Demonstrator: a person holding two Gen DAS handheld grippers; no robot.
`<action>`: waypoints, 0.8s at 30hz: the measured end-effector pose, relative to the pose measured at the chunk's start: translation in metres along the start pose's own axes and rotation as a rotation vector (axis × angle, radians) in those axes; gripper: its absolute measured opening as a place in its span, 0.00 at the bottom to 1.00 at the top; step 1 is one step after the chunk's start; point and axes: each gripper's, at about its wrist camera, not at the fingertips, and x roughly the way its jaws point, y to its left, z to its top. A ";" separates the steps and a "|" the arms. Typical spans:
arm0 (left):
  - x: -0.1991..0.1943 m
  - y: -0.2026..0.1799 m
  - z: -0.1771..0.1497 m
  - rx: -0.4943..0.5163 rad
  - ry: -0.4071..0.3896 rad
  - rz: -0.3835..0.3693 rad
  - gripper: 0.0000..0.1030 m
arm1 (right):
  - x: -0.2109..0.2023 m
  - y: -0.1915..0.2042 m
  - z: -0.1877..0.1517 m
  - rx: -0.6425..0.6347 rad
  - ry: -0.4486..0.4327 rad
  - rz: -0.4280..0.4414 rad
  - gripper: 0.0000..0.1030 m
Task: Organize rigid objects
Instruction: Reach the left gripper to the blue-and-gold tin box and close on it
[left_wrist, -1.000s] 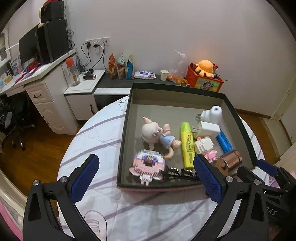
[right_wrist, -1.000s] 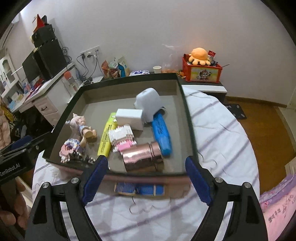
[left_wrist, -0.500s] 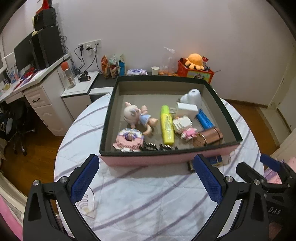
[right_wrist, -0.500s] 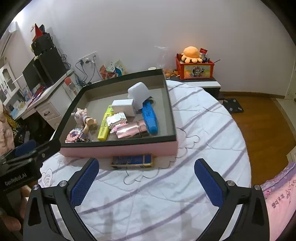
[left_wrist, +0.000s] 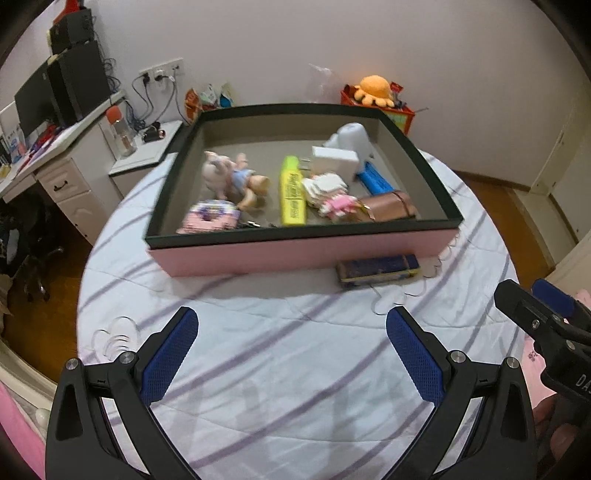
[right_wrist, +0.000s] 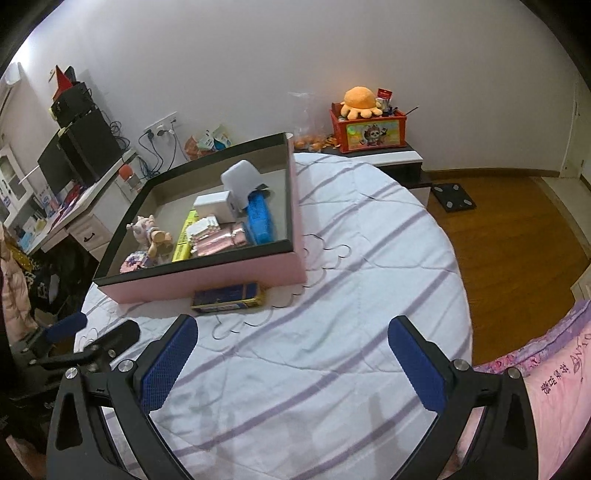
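Resting on the round worktop, the pink box with its dark rim held most of the rigid things we saw: a small pig-headed doll, a pink block figure, a yellow highlighter, a white and pink block figure, a white charger, a rounded white gadget, a blue highlighter and a copper-coloured cylinder. Just outside the box, against its near pink wall toward the right corner, lay a flat dark blue tin with a yellow edge, on the striped white cloth that covered the worktop.

We held the left tongs short of the box, over bare cloth, their blue pads spread wide with nothing between them. The tin lay beyond them, ahead of the right-hand pad and apart from it. We held the right tongs likewise spread to their widest and empty, over cloth nearer us than the box; in their view the tin lay ahead of the left-hand pad, not touching it, and the box stood further back to the left. Each pair of tongs showed at the edge of the other's view.

Behind the worktop we saw a red crate with an orange plush toy on it.
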 end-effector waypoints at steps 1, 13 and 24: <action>0.001 -0.006 0.000 0.007 0.001 -0.002 1.00 | 0.000 -0.003 0.000 0.004 0.000 0.000 1.00; 0.036 -0.058 0.009 0.015 0.038 -0.027 1.00 | 0.002 -0.040 0.002 0.038 0.009 0.014 1.00; 0.091 -0.080 0.023 -0.032 0.111 0.026 1.00 | 0.029 -0.066 0.015 0.052 0.041 0.047 1.00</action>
